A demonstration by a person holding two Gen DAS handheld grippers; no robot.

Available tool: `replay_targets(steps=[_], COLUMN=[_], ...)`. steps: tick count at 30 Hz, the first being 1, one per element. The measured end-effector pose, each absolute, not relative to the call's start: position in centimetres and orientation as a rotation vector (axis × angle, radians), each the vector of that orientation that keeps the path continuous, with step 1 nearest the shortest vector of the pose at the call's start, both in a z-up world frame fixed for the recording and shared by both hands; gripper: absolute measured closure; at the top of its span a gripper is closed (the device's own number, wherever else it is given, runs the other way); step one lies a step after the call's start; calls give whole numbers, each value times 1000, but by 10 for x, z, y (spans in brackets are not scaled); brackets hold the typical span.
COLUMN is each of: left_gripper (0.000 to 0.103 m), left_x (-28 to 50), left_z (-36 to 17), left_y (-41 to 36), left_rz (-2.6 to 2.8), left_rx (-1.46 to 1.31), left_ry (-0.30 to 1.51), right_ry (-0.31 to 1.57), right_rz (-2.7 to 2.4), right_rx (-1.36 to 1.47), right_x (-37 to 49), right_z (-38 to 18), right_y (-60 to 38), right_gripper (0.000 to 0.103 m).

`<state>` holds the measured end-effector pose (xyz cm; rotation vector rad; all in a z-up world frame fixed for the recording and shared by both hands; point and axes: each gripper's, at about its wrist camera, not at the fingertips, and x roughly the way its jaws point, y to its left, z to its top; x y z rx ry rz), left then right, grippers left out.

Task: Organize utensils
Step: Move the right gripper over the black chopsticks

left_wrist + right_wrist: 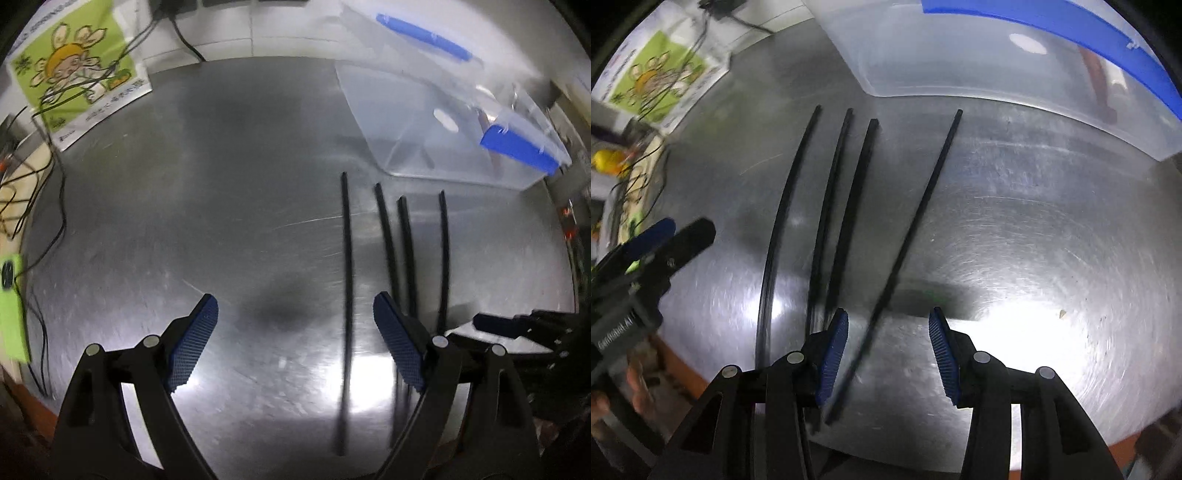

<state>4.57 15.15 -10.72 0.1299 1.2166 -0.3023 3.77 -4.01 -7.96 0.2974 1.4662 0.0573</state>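
Several black chopsticks lie side by side on a steel table (221,184). In the left wrist view the leftmost chopstick (346,280) runs between my open left gripper's (295,321) fingers, nearer the right pad. In the right wrist view the rightmost chopstick (912,229) lies apart from the others and passes between the pads of my open right gripper (888,332). Both grippers are empty. A clear plastic bin with blue handles (443,122) stands beyond the chopsticks; it also shows in the right wrist view (979,55).
A green cartoon leaflet (74,74) and black cables (55,206) lie at the table's far left. The right gripper (524,325) shows at the left view's right edge; the left gripper (657,243) shows at the right view's left edge. The table's front edge (1126,443) is close.
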Motion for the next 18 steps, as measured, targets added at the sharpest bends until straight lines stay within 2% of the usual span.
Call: replay_targets(steps=[18], left_gripper=[21], left_x=[68], left_z=[-122], left_y=[153], left_rz=[-412], left_rx=[135], left_ry=[1287], right_ry=[1495], right_rz=[-120], right_rx=[188], right_x=[49], right_z=[-106], right_y=[-3], right_gripper=[56])
